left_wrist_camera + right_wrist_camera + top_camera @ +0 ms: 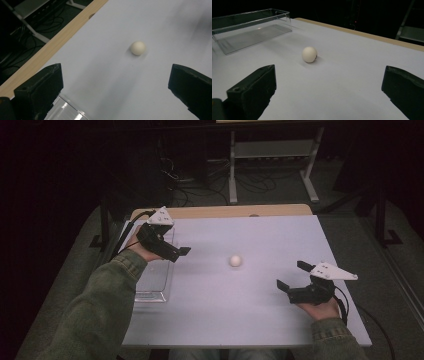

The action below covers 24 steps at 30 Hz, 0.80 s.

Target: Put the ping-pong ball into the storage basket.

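A small white ball (235, 260) (137, 47) (309, 54) rests alone near the middle of the white table top (225, 310). My left gripper (178, 254) (115, 85) hovers over the right wall of a clear plastic tray (152, 282) at the table's left side. It is open with nothing between its jaws, and it faces the ball from the left. My right gripper (291, 275) (328, 85) sits low at the right, open and holding nothing, with the ball ahead of it. The tray (249, 35) holds nothing; one corner (67, 110) shows beneath my left jaw.
A bare wooden strip (225, 211) (50, 47) runs along the table's far edge. Beyond it on the dark floor stand a white metal frame (272, 150) and loose cables (200, 185). Open white surface lies around the ball on every side.
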Available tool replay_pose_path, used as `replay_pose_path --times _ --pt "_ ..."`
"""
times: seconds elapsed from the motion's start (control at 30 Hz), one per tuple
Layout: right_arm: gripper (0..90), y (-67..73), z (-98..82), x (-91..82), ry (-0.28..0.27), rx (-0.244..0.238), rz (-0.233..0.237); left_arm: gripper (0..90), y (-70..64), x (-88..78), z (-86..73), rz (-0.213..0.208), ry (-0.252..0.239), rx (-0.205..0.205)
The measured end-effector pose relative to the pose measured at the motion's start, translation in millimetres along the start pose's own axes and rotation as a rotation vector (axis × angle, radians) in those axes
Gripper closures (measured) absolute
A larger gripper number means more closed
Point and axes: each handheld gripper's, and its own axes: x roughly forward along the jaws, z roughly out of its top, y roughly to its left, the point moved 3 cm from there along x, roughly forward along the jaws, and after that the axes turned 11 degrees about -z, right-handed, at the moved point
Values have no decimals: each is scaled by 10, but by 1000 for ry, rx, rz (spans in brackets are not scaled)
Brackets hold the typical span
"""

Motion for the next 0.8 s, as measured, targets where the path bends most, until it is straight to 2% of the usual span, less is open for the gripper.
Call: replay_pose_path --times 0.27,0.8 --pt "0 4 -2 -1 1 0 3 0 23 42 65 -6 23 4" --pt "0 10 -1 -5 1 -2 6 0 -69 243 287 -49 87 76"
